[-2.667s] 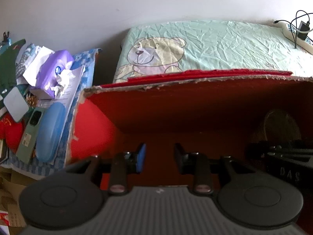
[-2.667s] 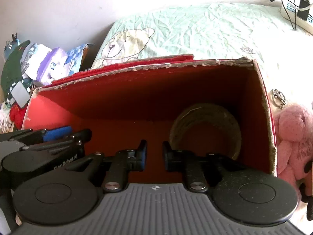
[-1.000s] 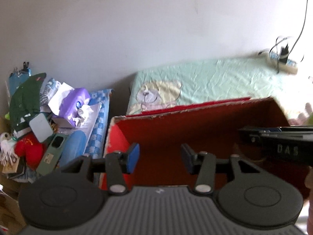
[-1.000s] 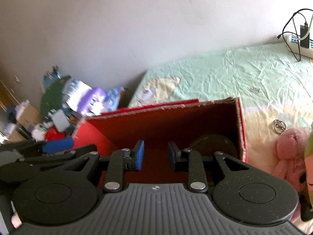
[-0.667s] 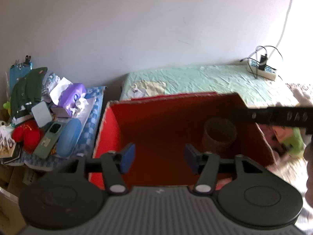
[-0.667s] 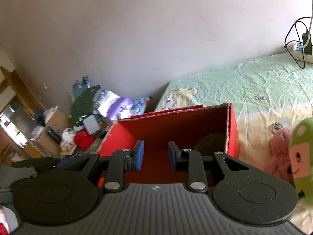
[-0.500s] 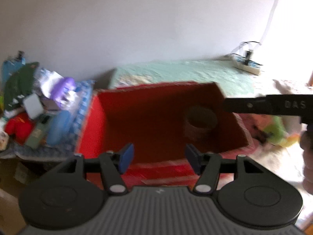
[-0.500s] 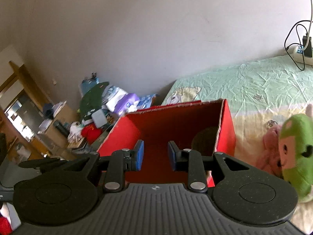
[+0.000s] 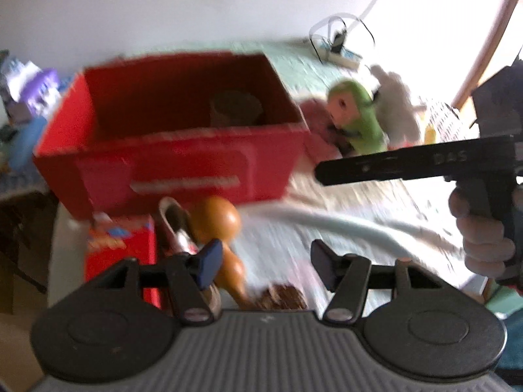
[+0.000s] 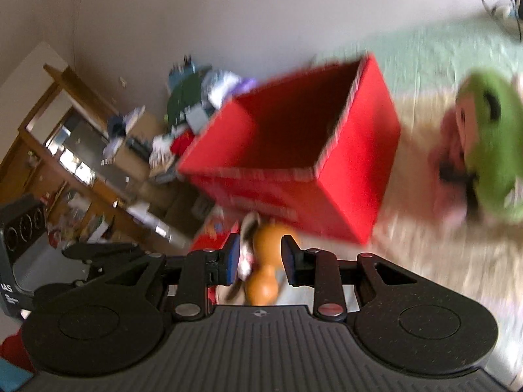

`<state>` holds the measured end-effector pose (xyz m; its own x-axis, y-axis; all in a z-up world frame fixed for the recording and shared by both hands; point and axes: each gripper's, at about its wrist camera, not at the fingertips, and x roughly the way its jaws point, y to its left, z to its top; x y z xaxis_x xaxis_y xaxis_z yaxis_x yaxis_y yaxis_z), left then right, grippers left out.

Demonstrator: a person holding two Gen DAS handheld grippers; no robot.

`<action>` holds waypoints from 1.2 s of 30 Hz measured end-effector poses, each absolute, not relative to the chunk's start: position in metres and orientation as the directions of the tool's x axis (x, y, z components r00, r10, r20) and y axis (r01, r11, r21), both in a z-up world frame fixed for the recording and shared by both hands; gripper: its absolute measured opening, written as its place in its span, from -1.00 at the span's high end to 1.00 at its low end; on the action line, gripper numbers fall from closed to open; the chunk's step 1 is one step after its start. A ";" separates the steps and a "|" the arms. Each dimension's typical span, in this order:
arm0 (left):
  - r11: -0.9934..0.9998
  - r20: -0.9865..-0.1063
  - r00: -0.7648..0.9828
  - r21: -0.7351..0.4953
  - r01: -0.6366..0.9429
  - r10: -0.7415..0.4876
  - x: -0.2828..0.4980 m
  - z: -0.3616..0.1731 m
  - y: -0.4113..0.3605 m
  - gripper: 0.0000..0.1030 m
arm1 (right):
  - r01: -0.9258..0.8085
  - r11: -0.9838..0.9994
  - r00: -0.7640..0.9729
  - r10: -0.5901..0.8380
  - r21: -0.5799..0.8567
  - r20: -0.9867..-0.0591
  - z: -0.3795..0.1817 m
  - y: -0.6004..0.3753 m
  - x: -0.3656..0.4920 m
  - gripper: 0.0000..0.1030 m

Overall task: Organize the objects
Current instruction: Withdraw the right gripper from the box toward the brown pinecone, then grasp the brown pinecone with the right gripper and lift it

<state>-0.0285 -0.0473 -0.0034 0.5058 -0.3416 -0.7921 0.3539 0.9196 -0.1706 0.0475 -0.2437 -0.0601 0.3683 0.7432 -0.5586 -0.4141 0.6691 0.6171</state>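
Left gripper low in frame, fingers wide apart, empty. Right gripper parted, empty, orange gourd seen between its fingers. Red box upper left, brown roll inside. Green plush right of box.

Both views are blurred. The left wrist view looks forward and slightly down from above the bed's near edge, with the red box in the upper left of the frame and the right gripper crossing the right side. The right wrist view looks from farther right, tilted, with the same red box at centre; both views also share the orange gourd low in the frame and the green plush toy.
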 end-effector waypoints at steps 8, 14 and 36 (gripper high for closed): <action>0.914 -0.857 0.388 -0.202 0.352 -0.338 -0.042 -0.041 -0.070 -0.25 | -0.351 0.631 0.211 0.774 0.692 -0.597 -0.093 -0.238 0.042 0.15; 0.930 -0.883 0.347 -0.215 0.297 -0.315 -0.036 -0.061 -0.073 -0.26 | -0.333 0.613 0.112 0.780 0.716 -0.616 -0.106 -0.225 0.042 0.09; 0.934 -0.896 0.331 -0.196 0.300 -0.295 -0.023 -0.066 -0.078 0.14 | -0.268 0.621 0.026 0.769 0.736 -0.639 -0.127 -0.236 0.049 0.34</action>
<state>-0.0226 -0.0776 -0.0660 0.3310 -0.2945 -0.8965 0.3001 0.9336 -0.1959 0.0485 -0.2361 -0.1271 0.0255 0.7686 -0.6393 -0.2684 0.6212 0.7362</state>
